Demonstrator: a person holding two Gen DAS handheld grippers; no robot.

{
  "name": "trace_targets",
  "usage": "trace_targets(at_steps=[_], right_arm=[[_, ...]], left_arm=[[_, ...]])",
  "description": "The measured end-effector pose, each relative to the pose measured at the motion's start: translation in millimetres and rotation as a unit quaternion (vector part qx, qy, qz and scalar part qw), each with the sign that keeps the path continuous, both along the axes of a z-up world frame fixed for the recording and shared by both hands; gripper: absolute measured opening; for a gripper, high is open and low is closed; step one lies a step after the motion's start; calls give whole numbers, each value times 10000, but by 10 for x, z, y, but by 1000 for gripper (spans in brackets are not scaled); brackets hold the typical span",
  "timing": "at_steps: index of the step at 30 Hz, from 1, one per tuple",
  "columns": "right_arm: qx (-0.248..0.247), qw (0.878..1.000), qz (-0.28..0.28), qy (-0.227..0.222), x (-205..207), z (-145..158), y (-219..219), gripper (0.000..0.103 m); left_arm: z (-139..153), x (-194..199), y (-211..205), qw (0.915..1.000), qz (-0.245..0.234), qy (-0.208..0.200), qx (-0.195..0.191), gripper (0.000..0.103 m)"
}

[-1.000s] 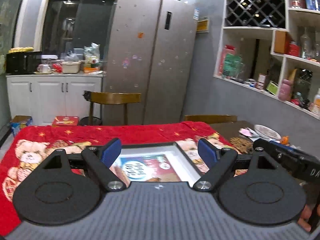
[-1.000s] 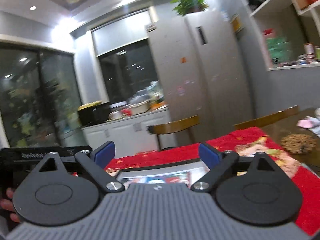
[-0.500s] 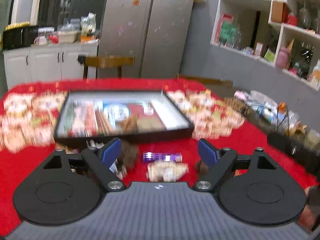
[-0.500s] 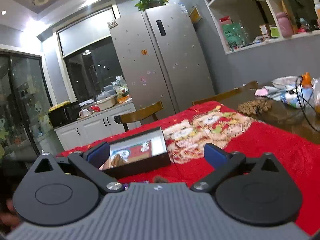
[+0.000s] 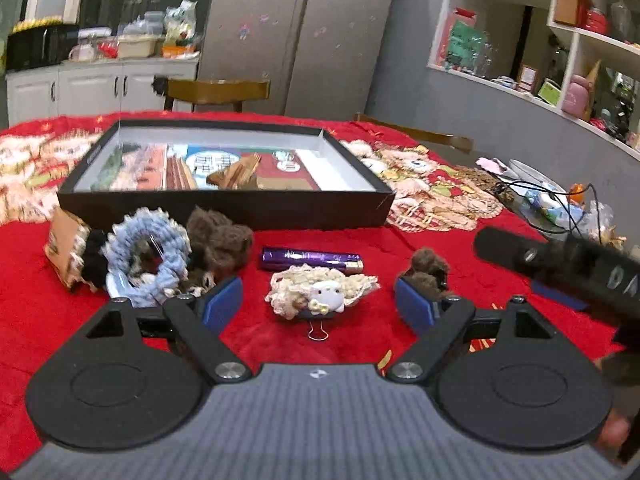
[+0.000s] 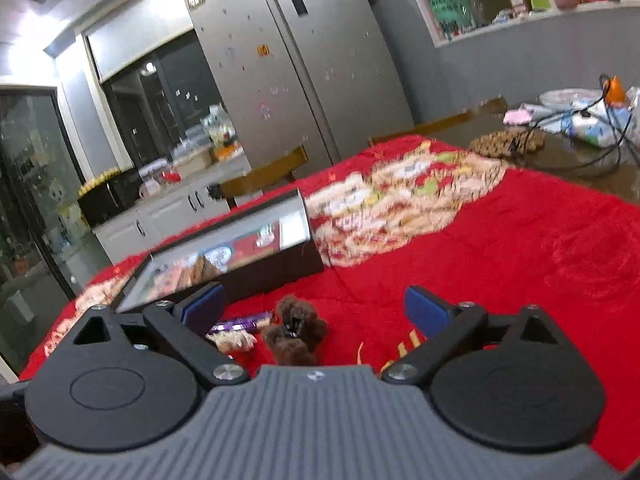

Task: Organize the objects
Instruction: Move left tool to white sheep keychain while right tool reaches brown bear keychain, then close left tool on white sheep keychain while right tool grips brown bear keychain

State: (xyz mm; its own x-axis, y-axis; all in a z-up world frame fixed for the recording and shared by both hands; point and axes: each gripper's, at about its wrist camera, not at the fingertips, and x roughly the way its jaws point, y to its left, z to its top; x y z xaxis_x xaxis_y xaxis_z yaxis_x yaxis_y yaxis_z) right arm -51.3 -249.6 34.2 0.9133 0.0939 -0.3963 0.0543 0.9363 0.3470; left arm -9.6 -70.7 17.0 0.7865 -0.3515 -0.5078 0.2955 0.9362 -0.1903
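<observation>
While hidden rightward, blue scrunchie [image 5: 150, 254] shows leftward

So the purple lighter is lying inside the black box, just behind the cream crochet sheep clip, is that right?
Not quite. The purple lighter is not in the black box; it lies on the red cloth in front of the box. It does sit just behind the cream crochet sheep clip. The left wrist view shows this clearly.

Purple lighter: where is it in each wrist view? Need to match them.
Left wrist: purple lighter centre frame, lying on the red cloth before the black box.
Right wrist: lower left, beside that gripper's left finger, partly hidden.
Shared landmark: the black box.
</observation>
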Motion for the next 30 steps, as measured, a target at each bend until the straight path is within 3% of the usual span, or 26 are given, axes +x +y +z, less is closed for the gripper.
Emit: trace_targets(at_steps=[4,8,17,26,30], right_arm=[[-42,9997,130,191,134,-103,43,90],[152,9990,197,375,229,-214,35,76],[238,9976,448,481,300,-274,114,67],[407,9971,582,286,281,-265,106,33],[351,9974,576,246,265,-251,124,27]], left_arm=[[-108,160,-55,9997,127,160,152,86],[-185,299,-75,9990,52,384,215,84],[-220,343,-38,9994,136,266,148,46],[-178,234,30,9994,341,29,56,36],[-163,207,46,9993,382,-35,36,33]])
